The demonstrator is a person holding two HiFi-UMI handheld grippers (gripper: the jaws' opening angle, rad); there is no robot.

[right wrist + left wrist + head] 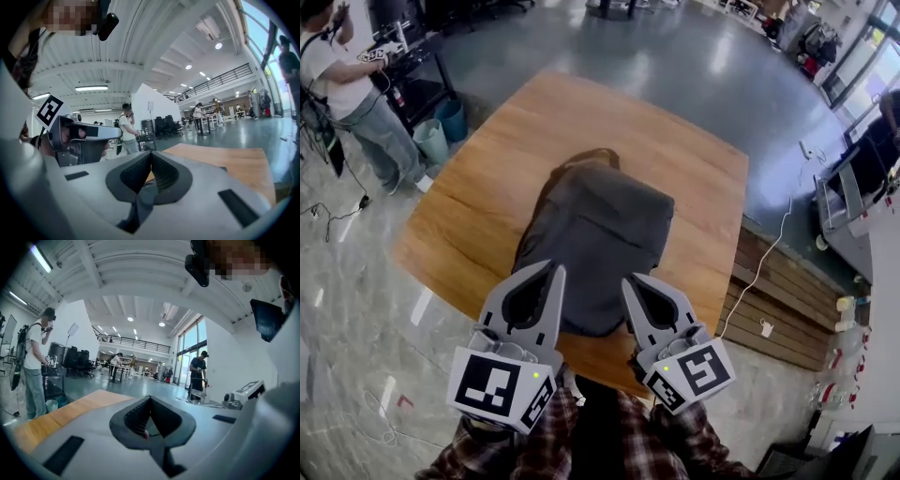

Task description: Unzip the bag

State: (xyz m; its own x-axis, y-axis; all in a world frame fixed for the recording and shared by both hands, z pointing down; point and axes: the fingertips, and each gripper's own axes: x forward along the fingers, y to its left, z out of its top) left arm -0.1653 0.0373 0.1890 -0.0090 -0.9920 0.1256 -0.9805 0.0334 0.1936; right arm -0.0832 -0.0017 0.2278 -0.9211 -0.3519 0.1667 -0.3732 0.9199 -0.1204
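A dark grey bag (600,234) lies flat in the middle of the wooden table (487,159), with a brown handle at its far end. I cannot make out its zip. My left gripper (555,269) hovers over the bag's near left corner, jaws shut and empty. Close beside it, my right gripper (628,279) is over the near edge of the bag, also shut on nothing. In the left gripper view the left gripper (150,397) has its tips pressed together and points out over the table (70,408). In the right gripper view the right gripper (151,153) is closed too, with the left gripper (70,136) beside it.
A person (347,84) stands at the far left by a black cart and two bins (441,131). Slatted wooden boards (778,300) and a white cable (759,267) lie on the floor right of the table. Another person (198,376) stands by the glass doors.
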